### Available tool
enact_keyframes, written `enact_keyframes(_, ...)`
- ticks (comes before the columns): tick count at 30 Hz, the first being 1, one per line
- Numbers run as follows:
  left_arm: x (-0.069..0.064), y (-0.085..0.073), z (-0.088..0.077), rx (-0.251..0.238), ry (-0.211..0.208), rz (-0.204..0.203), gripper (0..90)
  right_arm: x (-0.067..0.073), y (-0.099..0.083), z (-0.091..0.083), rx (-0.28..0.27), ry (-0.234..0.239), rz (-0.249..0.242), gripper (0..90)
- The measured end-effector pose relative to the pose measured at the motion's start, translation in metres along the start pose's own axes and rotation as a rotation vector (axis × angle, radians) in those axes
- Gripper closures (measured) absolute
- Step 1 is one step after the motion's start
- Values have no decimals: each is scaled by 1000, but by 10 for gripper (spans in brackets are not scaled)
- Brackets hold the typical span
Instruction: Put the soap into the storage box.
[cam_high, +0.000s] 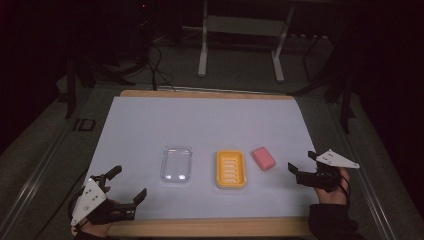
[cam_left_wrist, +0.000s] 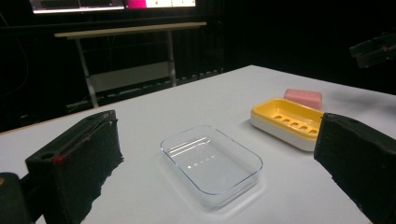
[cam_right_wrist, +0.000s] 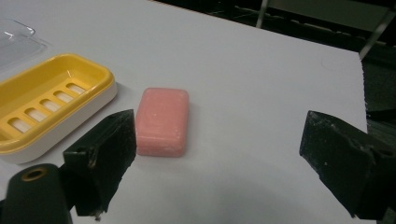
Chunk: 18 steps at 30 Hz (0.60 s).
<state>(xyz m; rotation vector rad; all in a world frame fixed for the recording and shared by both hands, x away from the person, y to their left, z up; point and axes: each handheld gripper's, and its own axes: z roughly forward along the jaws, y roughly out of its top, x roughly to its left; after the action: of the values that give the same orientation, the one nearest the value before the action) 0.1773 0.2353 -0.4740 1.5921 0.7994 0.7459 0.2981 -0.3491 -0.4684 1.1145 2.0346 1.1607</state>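
Nothing done yet: my right gripper (cam_right_wrist: 219, 154) wide open, empty, near pink soap (cam_right_wrist: 163, 121), which lies just beside yellow dish (cam_right_wrist: 28, 93), still to grab.

A white-topped table (cam_high: 150, 120) carries three things — clear lid (cam_high: 176, 163), yellow soap dish (cam_high: 231, 169), pink soap (cam_high: 263, 158).

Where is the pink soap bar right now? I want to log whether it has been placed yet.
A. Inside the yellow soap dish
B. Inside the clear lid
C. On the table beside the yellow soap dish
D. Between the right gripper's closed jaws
C. The pink soap bar lies flat on the white table just right of the yellow soap dish, whose slotted tray is empty; the right gripper stands open, apart from the bar.
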Motion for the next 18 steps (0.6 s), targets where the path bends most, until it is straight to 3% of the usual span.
enact_keyframes(5,-2,0,1,5,-4,17,10,1,-1,-1,-25,0,-22,107)
enact_keyframes(8,-2,0,1,5,-4,15,10,2,-1,0,-39,36,-39,107)
enact_keyframes(9,-2,0,1,4,-5,13,10,5,-1,0,-50,76,-61,107)
enact_keyframes(13,-2,0,0,5,-9,10,10,9,0,1,-62,128,-87,107)
enact_keyframes(18,-2,0,1,8,-16,12,10,16,-2,5,-69,254,-146,107)
